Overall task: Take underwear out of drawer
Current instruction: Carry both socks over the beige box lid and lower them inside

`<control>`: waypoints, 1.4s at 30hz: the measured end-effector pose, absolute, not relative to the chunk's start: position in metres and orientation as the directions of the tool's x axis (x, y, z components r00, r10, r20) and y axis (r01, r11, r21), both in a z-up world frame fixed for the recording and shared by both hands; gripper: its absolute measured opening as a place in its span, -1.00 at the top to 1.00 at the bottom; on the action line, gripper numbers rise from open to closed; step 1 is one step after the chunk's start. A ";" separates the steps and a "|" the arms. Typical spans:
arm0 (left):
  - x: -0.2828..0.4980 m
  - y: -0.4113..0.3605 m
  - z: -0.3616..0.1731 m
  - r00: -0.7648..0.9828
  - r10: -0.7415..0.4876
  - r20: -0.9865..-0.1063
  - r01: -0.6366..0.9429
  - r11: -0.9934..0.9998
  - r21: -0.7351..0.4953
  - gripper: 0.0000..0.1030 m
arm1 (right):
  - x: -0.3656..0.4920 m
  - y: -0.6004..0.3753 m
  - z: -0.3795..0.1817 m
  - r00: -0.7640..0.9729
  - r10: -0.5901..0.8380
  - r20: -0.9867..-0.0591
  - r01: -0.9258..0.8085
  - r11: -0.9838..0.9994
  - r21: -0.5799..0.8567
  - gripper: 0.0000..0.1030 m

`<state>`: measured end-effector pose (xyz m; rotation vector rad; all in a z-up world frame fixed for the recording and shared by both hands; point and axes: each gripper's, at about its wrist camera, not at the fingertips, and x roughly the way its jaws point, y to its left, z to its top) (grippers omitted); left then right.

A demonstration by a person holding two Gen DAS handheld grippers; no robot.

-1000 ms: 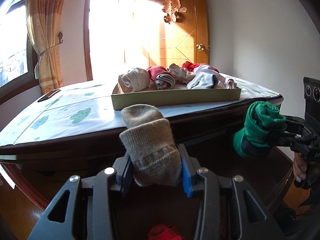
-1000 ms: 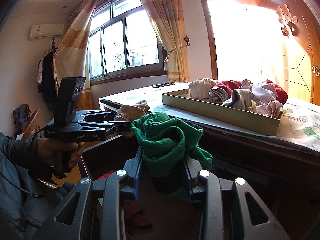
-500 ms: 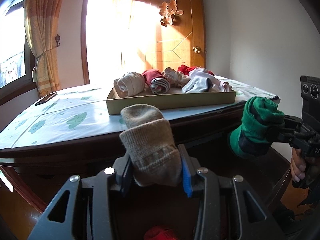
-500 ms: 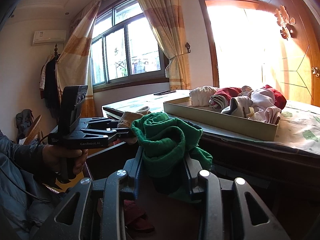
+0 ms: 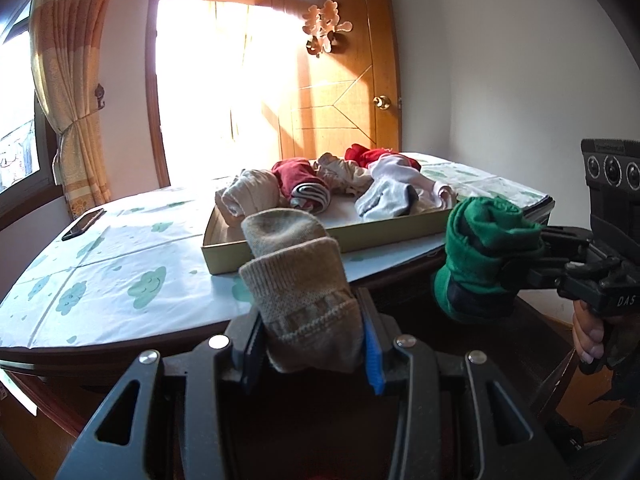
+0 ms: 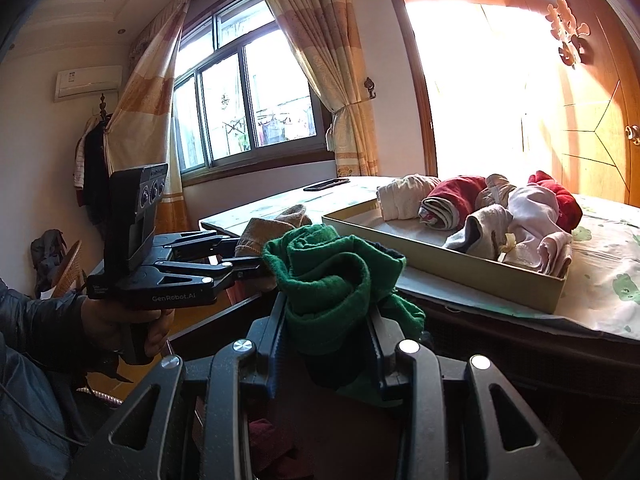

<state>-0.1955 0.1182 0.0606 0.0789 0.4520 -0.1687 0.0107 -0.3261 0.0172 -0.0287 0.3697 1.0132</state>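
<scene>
My left gripper [image 5: 312,344] is shut on a rolled beige knit garment [image 5: 296,272] and holds it in front of the table edge. My right gripper [image 6: 326,344] is shut on a rolled green garment [image 6: 332,276]; it also shows in the left wrist view [image 5: 480,264] at the right. The open dark drawer [image 6: 280,440] lies below both grippers, with a dark red garment [image 6: 268,432] inside. A flat cardboard tray [image 5: 320,240] on the table holds several rolled garments [image 5: 320,184].
The table [image 5: 100,280] carries a white cloth with green cloud prints. A black phone [image 5: 82,224] lies at its far left. A wooden door [image 5: 340,80], a bright doorway and curtains stand behind. The left gripper body shows in the right wrist view [image 6: 168,264].
Both grippers have risen with their garments held; the tabletop and tray now sit lower in both views and more of the tray's inside shows.
</scene>
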 end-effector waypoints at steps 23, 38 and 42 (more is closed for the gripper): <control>-0.113 0.149 0.116 0.849 -0.187 -0.494 0.199 0.980 -0.027 0.22 | 0.072 -0.293 0.092 0.540 0.768 -0.344 -0.794 0.601 0.096 0.30; -0.065 0.164 0.120 0.810 -0.196 -0.553 0.169 0.980 -0.100 0.22 | 0.121 -0.264 0.112 0.560 0.729 -0.394 -0.766 0.637 0.088 0.30; -0.055 0.164 0.120 0.796 -0.195 -0.572 0.167 0.981 -0.102 0.22 | 0.131 -0.256 0.111 0.560 0.716 -0.418 -0.761 0.644 0.084 0.30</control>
